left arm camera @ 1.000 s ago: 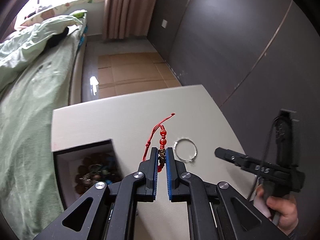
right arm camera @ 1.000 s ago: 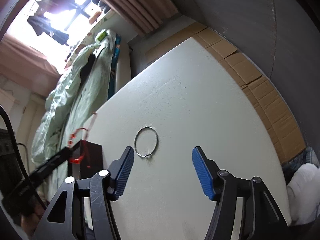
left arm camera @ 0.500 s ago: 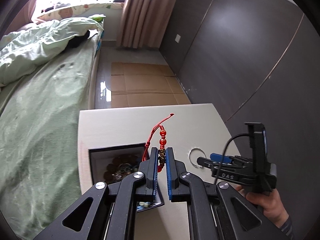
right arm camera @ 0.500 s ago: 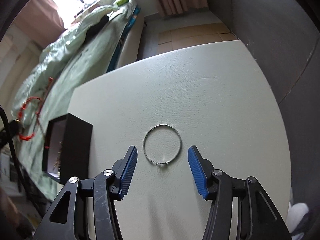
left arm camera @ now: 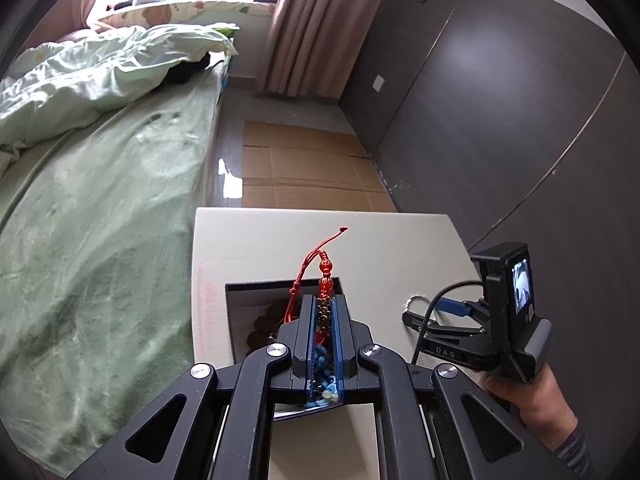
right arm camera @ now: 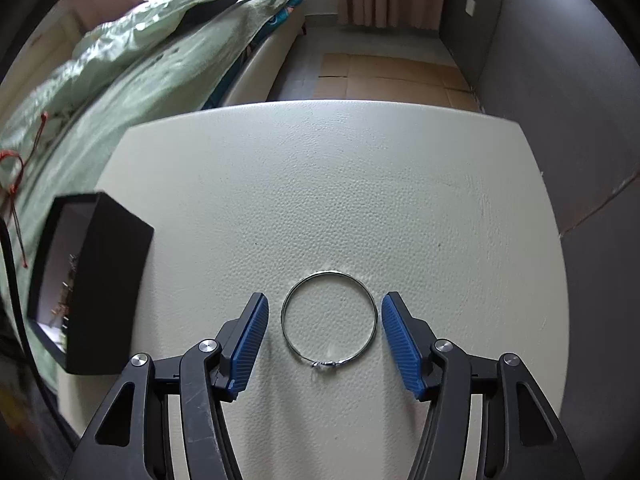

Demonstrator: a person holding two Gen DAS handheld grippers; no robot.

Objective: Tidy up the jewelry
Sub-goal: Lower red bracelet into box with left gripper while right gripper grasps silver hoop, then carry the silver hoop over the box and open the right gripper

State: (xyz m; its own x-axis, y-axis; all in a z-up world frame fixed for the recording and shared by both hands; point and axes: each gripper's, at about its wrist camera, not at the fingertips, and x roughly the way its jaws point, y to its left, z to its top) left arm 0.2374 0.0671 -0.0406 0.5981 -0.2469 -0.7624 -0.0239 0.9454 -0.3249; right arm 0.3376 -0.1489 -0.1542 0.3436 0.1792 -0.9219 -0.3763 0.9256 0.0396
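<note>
My left gripper (left arm camera: pixel 324 304) is shut on a red cord bracelet (left arm camera: pixel 325 272) with red beads and holds it above the open black jewelry box (left arm camera: pixel 244 308), which holds several beaded pieces. The box also shows in the right wrist view (right arm camera: pixel 104 280) at the table's left edge. A thin silver bangle (right arm camera: pixel 329 318) lies flat on the white table (right arm camera: pixel 360 184). My right gripper (right arm camera: pixel 322 320) is open, low over the table, with one blue pad on each side of the bangle, apart from it.
A bed with green bedding (left arm camera: pixel 88 200) runs along the table's left side. A dark wall (right arm camera: pixel 580 100) stands to the right. Cardboard sheets (left arm camera: pixel 304 168) cover the floor beyond the table's far edge.
My left gripper has carried the red bracelet left, over the box. My right gripper has moved in and down, so its pads now flank the bangle.
</note>
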